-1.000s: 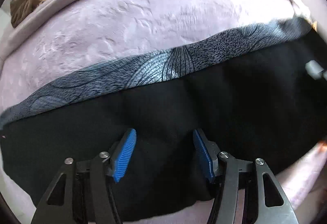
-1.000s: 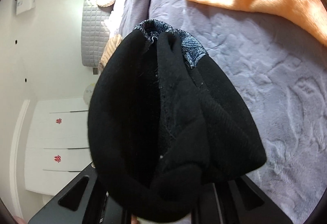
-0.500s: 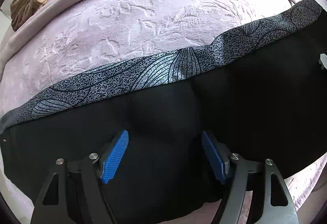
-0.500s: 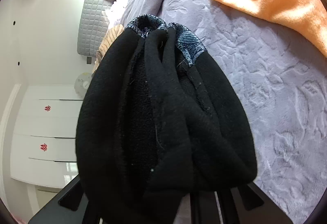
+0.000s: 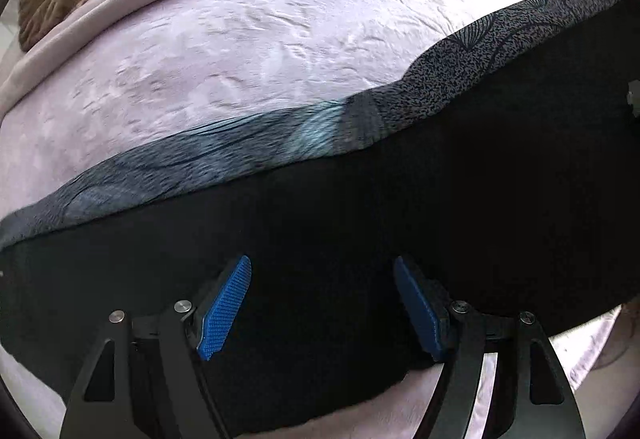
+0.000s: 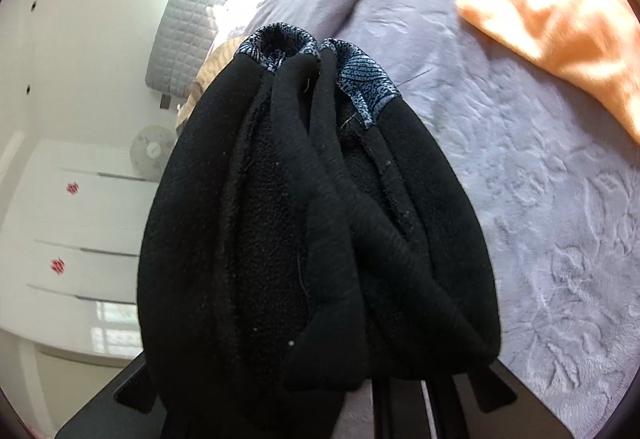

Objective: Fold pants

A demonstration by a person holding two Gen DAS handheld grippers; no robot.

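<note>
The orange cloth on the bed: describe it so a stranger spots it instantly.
Start at the lavender embossed bedspread that fills the right wrist view. At its upper right edge lies the orange cloth, fuzzy and rumpled. It is the only bright warm colour there; the pants beside it are black.

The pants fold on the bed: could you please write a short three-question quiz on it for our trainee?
1. True or false: the left gripper is open above the pants.
2. What hides the right gripper's fingertips in the right wrist view? A) the orange cloth B) bunched pants C) the blanket
3. Fill in: the pants' patterned strip lies along their ___ edge in the left wrist view.

Key: 1 true; 2 B; 3 far.
</note>
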